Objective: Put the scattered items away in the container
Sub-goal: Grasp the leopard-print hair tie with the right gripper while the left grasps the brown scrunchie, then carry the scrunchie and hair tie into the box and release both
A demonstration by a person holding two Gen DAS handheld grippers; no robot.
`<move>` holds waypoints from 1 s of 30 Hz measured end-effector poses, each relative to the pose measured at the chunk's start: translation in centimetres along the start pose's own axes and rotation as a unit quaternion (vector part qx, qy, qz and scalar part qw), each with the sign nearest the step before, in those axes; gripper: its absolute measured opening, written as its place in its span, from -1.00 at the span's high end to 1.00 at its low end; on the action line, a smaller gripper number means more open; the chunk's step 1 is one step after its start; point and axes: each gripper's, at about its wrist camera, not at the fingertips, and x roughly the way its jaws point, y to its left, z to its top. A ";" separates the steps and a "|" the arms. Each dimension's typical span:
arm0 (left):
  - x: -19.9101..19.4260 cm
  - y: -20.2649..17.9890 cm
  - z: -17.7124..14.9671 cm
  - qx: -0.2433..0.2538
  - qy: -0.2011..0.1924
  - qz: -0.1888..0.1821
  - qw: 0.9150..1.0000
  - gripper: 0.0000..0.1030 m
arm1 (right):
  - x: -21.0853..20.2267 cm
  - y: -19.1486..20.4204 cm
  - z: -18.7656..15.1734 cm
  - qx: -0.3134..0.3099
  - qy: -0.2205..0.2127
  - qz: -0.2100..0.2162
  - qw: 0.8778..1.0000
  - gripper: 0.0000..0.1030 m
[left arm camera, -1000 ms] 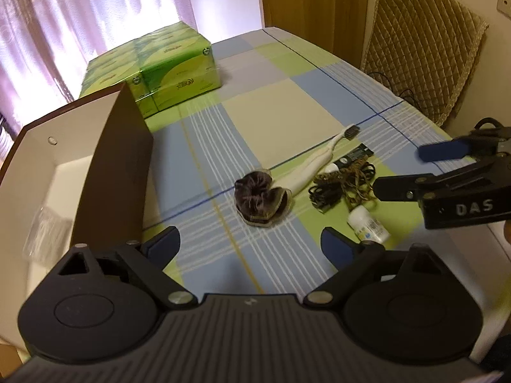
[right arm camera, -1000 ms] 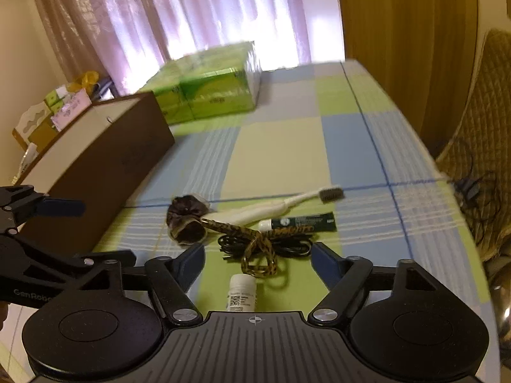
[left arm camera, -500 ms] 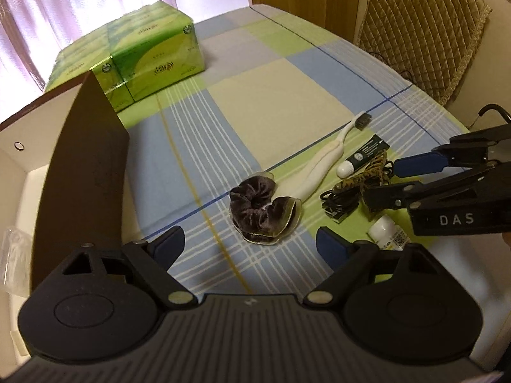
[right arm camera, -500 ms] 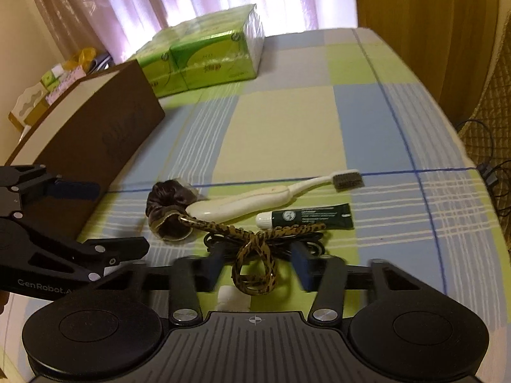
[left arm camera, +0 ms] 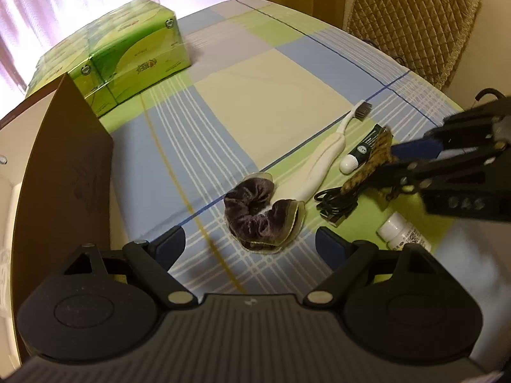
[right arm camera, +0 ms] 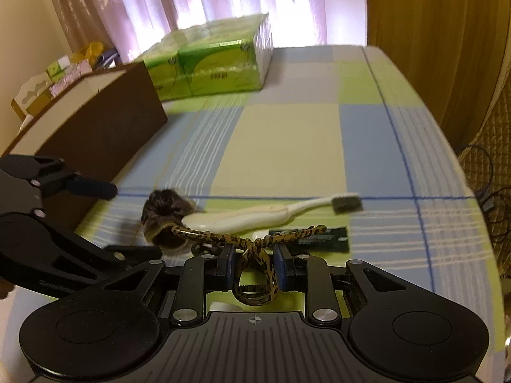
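Observation:
My right gripper (right arm camera: pixel 254 255) is shut on a leopard-print hair band (right arm camera: pixel 249 239), whose loop hangs between the pads. In the left wrist view the right gripper (left arm camera: pixel 415 159) reaches in from the right over the band (left arm camera: pixel 367 166). My left gripper (left arm camera: pixel 249 244) is open, just short of a brown velvet scrunchie (left arm camera: pixel 258 217). A white toothbrush (left arm camera: pixel 325 156), a dark green tube (left arm camera: pixel 364 146), a black cable (left arm camera: pixel 335 201) and a white bottle (left arm camera: pixel 402 236) lie on the checked cloth. The brown box (left arm camera: pixel 64 159) stands open at the left.
A green pack of tissue boxes (left arm camera: pixel 127 60) sits at the far left of the table, behind the brown box (right arm camera: pixel 95 127). A chair with a quilted cover (left arm camera: pixel 415 22) stands past the right table edge. Small cartons (right arm camera: pixel 48 76) sit behind the box near the curtain.
The right gripper went from open to shut on the leopard hair band. The left gripper moved in closer to the scrunchie and stayed open.

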 end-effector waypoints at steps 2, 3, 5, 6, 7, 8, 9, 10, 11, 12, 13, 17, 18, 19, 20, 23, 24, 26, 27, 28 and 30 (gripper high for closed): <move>0.3 -0.1 0.2 0.010 0.000 -0.004 1.000 -0.68 | -0.5 -0.2 0.2 -0.001 -0.005 -0.009 1.000 0.47; 0.6 -0.2 0.3 0.017 0.001 -0.005 1.000 -0.68 | -0.6 -0.4 0.3 -0.001 -0.007 -0.017 1.000 0.47; 1.0 -0.4 0.6 0.030 0.002 -0.006 1.000 -0.68 | -0.8 -0.9 0.4 0.005 -0.005 -0.029 1.000 0.47; 1.3 -0.5 0.7 0.038 0.003 -0.007 0.999 -0.68 | -0.9 -1.3 0.4 0.012 -0.003 -0.034 0.999 0.47; 1.6 -0.6 0.8 0.045 0.004 -0.007 0.999 -0.68 | -0.9 -1.7 0.3 0.019 -0.001 -0.039 0.999 0.47; 1.8 -0.7 0.9 0.052 0.004 -0.007 0.999 -0.64 | -1.0 -2.0 0.2 0.022 0.000 -0.044 0.999 0.47; 2.1 -0.7 1.0 0.057 0.005 -0.008 0.998 -0.59 | -1.0 -2.3 0.1 0.026 0.002 -0.051 0.998 0.47; 2.4 -0.8 1.1 0.058 0.008 -0.011 0.998 -0.38 | -1.1 -2.7 0.0 0.031 0.003 -0.055 0.998 0.47; 2.7 -0.7 1.3 0.055 0.013 -0.019 0.998 -0.17 | -1.2 -3.0 -0.1 0.036 0.004 -0.058 0.998 0.47; 2.9 -0.6 1.4 0.048 0.016 -0.025 0.998 -0.09 | -1.4 -3.3 -0.2 0.040 0.006 -0.060 0.997 0.47; 3.1 -0.6 1.4 0.044 0.019 -0.030 0.998 0.00 | -1.5 -3.6 -0.4 0.045 0.007 -0.062 0.997 0.47; 2.8 -0.9 0.7 0.046 0.020 -0.021 0.999 0.36 | -1.8 -4.2 -0.8 0.056 0.011 -0.068 0.996 0.47; 2.6 -0.9 0.4 0.042 0.022 -0.016 0.999 0.39 | -1.9 -4.2 -0.9 0.057 0.012 -0.068 0.996 0.47; 2.4 -0.9 0.2 0.037 0.024 -0.013 0.999 0.42 | -2.0 -4.3 -1.0 0.057 0.014 -0.068 0.996 0.47; 2.0 -0.7 -0.1 0.029 0.025 -0.013 0.999 0.45 | -2.0 -4.2 -1.0 0.057 0.015 -0.068 0.996 0.47; 0.8 -0.4 -1.0 0.014 0.029 -0.011 0.999 0.51 | -2.3 -3.9 -1.2 0.051 0.016 -0.063 0.997 0.47; 0.4 -0.4 -1.4 0.009 0.031 -0.009 0.999 0.52 | -2.4 -3.7 -1.2 0.049 0.016 -0.061 0.997 0.47; -0.4 -0.3 -2.1 0.001 0.036 -0.009 0.999 0.56 | -2.6 -3.4 -1.3 0.045 0.017 -0.057 0.997 0.47; -0.9 -0.3 -2.5 -0.005 0.039 -0.009 0.999 0.56 | -2.7 -3.2 -1.4 0.043 0.016 -0.055 0.997 0.47; -1.2 -0.3 -2.8 -0.009 0.042 -0.010 0.999 0.57 | -2.8 -3.0 -1.4 0.041 0.017 -0.052 0.998 0.47; -2.0 -0.4 -3.5 -0.015 0.043 -0.011 0.999 0.57 | -3.0 -2.6 -1.6 0.037 0.017 -0.050 0.998 0.47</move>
